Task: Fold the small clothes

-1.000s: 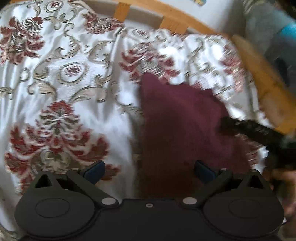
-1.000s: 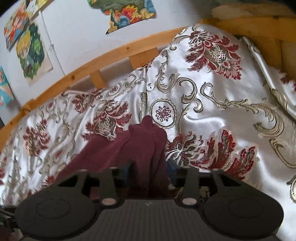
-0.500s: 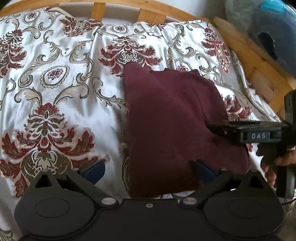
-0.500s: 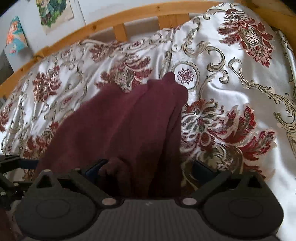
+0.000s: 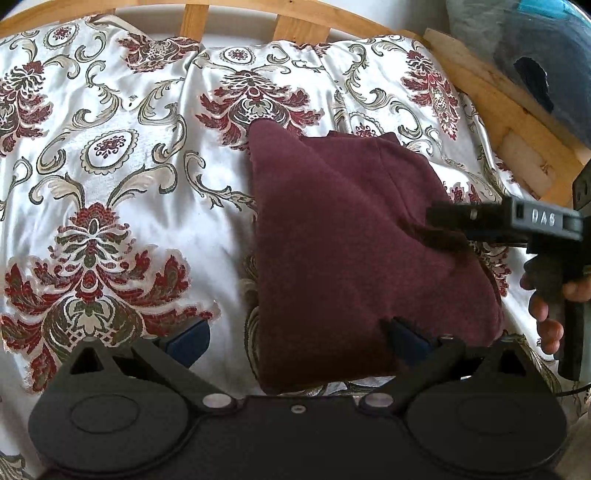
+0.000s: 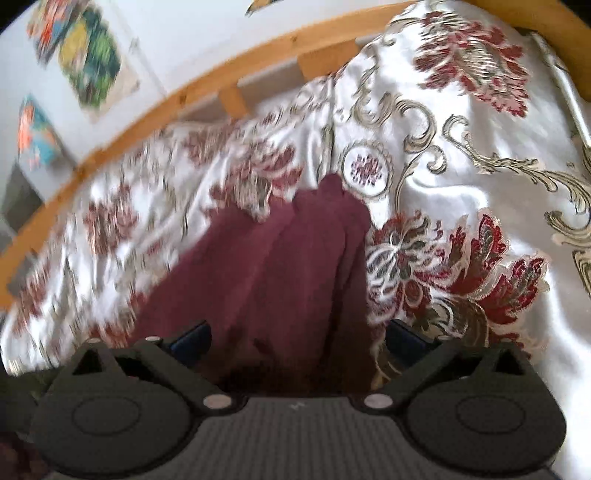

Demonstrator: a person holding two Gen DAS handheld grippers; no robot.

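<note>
A dark maroon garment (image 5: 351, 240) lies folded into a rough rectangle on a white satin bedspread with red flowers (image 5: 110, 177). My left gripper (image 5: 299, 338) is open just above the garment's near edge, with nothing between its fingers. My right gripper (image 6: 299, 334) is open too, over the garment's (image 6: 280, 266) right side. In the left wrist view the right gripper (image 5: 443, 221) reaches in from the right, and its fingers hover at the garment's right edge.
A wooden bed rail (image 5: 236, 14) runs along the far side and down the right (image 5: 517, 122). A grey and blue bundle (image 5: 535, 55) lies beyond the right rail. Colourful pictures (image 6: 88, 51) hang on the wall behind the bed.
My right gripper was shut on a fold of the garment, then opened and let it go; it now draws back to the right. The garment has settled flat. My left gripper stays open.
</note>
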